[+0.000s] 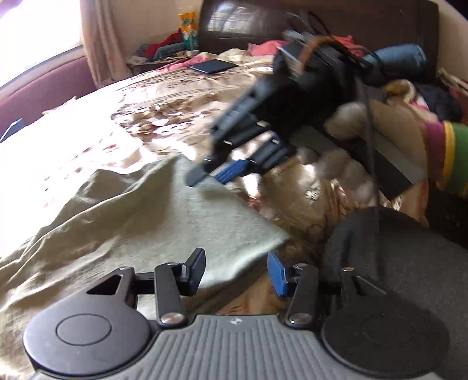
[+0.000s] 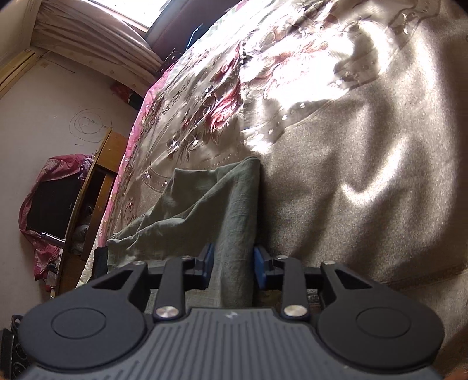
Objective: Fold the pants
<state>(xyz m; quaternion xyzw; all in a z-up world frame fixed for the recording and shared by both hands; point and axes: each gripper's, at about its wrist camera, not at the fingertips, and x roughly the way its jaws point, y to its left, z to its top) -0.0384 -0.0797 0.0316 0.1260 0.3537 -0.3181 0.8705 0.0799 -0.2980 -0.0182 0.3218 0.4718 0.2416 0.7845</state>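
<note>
The pants [image 1: 140, 216] are pale olive-green and lie rumpled on the floral bedspread [image 1: 122, 117]. In the left wrist view my left gripper [image 1: 237, 270] is open, its jaws wide apart just above the near edge of the pants. My right gripper [image 1: 216, 172] shows there too, blurred, with its tips at the far edge of the pants. In the right wrist view my right gripper [image 2: 233, 264] has a fold of the pants [image 2: 204, 204] between its blue pads, with small gaps at each side. The fabric hangs in a strip from the jaws.
A dark phone [image 1: 212, 65] lies on the bed near the headboard [image 1: 263, 20]. Piled clothes and a blanket [image 1: 409, 96] sit at the right. A dark grey cushion [image 1: 409, 257] is near my left gripper. A wooden shelf with a television [image 2: 52, 210] stands beside the bed.
</note>
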